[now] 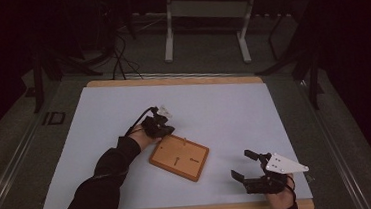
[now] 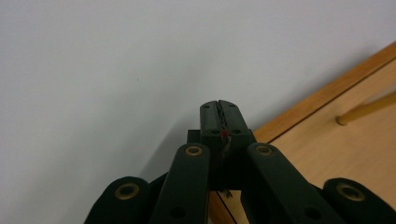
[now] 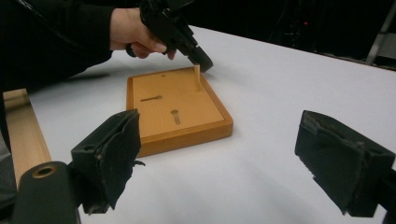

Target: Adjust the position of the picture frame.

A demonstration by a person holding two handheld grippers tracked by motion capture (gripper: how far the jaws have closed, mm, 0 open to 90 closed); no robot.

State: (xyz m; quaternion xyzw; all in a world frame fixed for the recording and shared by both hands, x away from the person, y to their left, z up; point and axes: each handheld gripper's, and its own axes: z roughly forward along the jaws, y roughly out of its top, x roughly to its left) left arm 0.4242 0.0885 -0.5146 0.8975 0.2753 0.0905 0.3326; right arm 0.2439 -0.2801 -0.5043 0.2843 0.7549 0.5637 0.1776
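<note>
The wooden board (image 1: 179,157) lies mid-table with one peg (image 3: 197,74) upright at its far corner. The left gripper (image 1: 161,129), at the board's 11 o'clock, is clenched with its tip beside that peg, probably after seating it. The right gripper (image 1: 246,166) waits at 3 o'clock, jaws spread and empty.

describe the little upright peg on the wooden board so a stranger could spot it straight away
On the white table sheet lies a square wooden board with a raised rim. At the corner beside the left gripper stands a short pale wooden peg. It is the one thing upright on the board; the other two marks are flat, dark slots in the surface.
</note>
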